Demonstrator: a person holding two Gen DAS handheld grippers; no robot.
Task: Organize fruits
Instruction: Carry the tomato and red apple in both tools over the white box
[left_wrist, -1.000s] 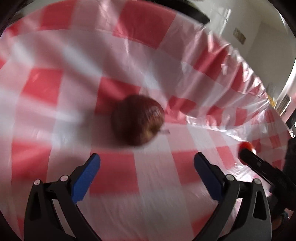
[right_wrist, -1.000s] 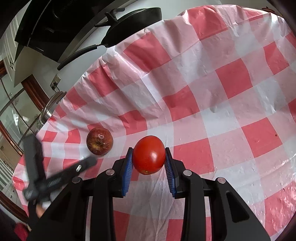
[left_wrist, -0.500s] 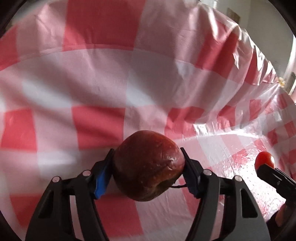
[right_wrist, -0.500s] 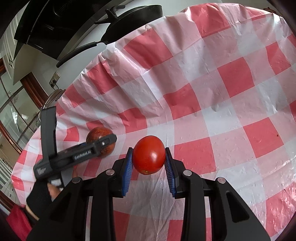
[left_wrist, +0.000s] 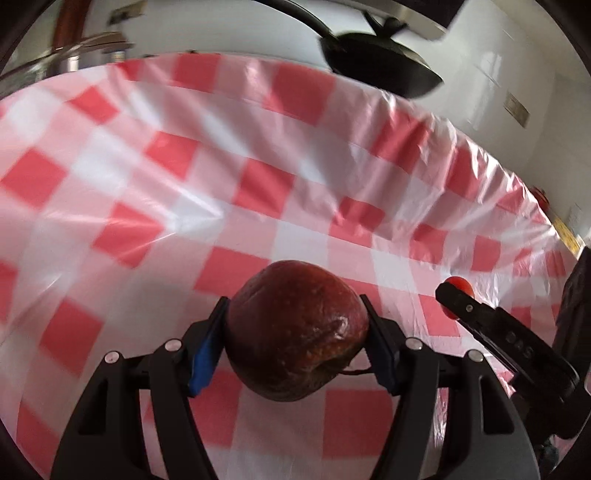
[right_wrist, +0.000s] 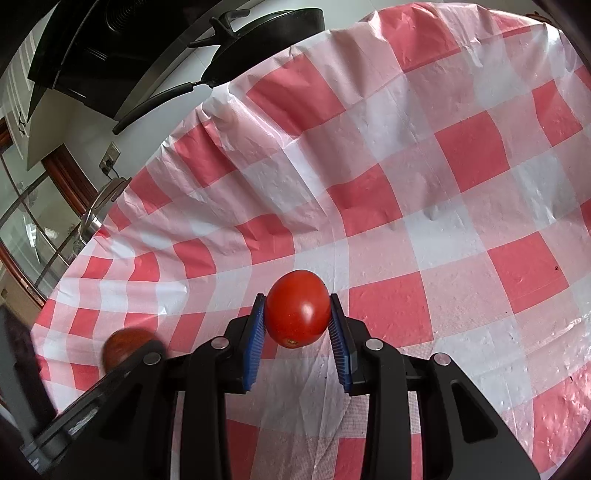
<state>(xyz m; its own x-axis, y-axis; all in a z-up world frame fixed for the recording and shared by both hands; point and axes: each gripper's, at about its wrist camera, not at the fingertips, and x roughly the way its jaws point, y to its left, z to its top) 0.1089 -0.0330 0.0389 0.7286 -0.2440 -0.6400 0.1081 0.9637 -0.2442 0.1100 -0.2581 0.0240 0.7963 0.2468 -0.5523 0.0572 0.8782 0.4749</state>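
My left gripper (left_wrist: 295, 332) is shut on a dark red, wrinkled apple (left_wrist: 295, 328) and holds it above the red-and-white checked tablecloth (left_wrist: 147, 184). My right gripper (right_wrist: 297, 314) is shut on a bright red tomato (right_wrist: 297, 310), also above the cloth (right_wrist: 461, 184). In the left wrist view the right gripper with the tomato (left_wrist: 460, 286) shows at the right. In the right wrist view the apple (right_wrist: 123, 345) shows at the lower left, partly behind a finger of the left gripper.
A black frying pan (left_wrist: 380, 70) sits beyond the table's far edge, also in the right wrist view (right_wrist: 266, 40). A steel pot lid (right_wrist: 103, 203) is off the table's left side. A wall and window lie behind.
My left gripper closed on the apple and has lifted it off the cloth, tilting up so the far edge and pan come into view. My right gripper has stayed still with the tomato.
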